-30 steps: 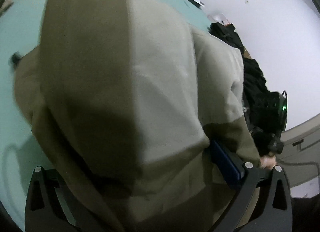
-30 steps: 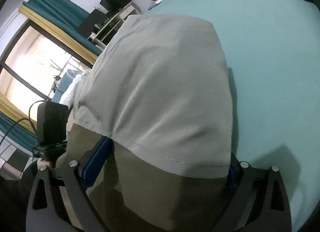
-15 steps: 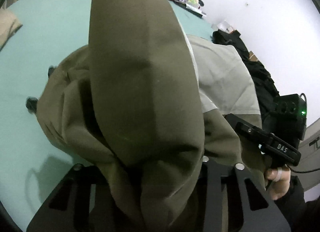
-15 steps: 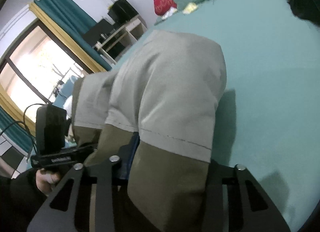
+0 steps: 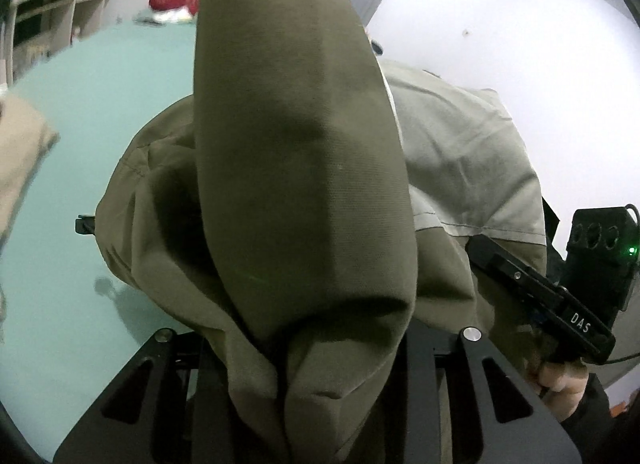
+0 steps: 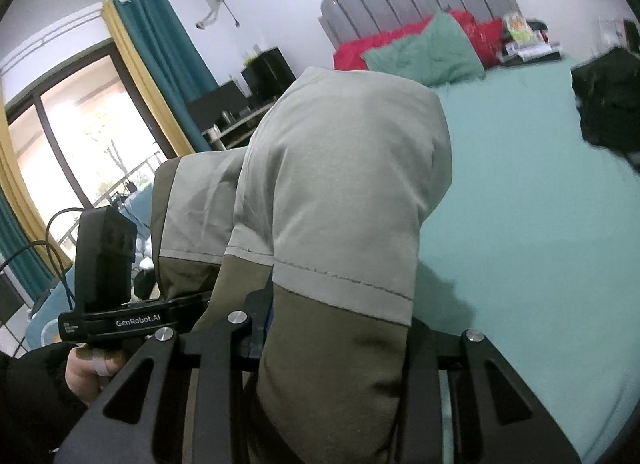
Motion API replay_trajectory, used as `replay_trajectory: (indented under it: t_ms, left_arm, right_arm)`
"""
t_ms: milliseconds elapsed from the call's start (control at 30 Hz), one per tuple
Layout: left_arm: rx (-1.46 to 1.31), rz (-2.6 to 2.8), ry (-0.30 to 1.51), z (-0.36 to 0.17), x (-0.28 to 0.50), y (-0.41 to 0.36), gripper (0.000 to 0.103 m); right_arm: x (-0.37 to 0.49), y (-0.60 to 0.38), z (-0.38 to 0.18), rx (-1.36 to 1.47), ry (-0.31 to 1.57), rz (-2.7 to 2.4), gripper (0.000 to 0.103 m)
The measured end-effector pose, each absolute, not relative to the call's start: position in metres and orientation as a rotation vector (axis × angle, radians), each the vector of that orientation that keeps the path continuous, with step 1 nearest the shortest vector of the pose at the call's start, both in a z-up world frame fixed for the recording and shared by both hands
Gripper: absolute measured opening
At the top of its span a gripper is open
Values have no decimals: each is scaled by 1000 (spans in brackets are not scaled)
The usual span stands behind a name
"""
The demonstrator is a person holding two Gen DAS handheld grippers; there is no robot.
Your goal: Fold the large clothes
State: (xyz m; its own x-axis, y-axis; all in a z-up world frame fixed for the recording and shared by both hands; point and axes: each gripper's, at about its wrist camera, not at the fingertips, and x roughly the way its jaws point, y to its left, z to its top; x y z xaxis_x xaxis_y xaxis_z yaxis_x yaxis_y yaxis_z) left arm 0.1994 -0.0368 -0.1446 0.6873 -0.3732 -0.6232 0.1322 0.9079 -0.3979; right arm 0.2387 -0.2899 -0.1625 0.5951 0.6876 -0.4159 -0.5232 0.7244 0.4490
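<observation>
Both grippers, left gripper [image 5: 316, 348] and right gripper [image 6: 332, 344], have just closed on the olive-and-grey garment [image 6: 344, 192]. Its cloth drapes over the fingers, above the green bed [image 6: 532, 232].

1. Your left gripper [image 5: 320, 348] is a black frame with slotted arms and silver screws.
2. Your right gripper [image 6: 336, 340] matches it; white "DAS" lettering shows on its side.
3. Your left hand [image 6: 92, 372] wears a dark sleeve [image 6: 28, 404].
4. A black cable [image 6: 52, 248] loops behind it.

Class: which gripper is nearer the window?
Left. The left gripper sits between the window and the right gripper, which holds the far side of the jacket. Both jaws have just been closing on the jacket.
</observation>
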Motion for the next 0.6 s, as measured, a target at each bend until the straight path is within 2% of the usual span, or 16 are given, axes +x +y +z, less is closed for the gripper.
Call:
replay_trajectory:
  t_ms: [333,600]
  left_arm:
    - [-330,-269,678,-111,185,24,34]
    - [-309,-210,645,-92,176,101,34]
  right_arm:
    - [239,-234,-138,285,522,747,33]
    - [247,-179,-135,296,496,798,33]
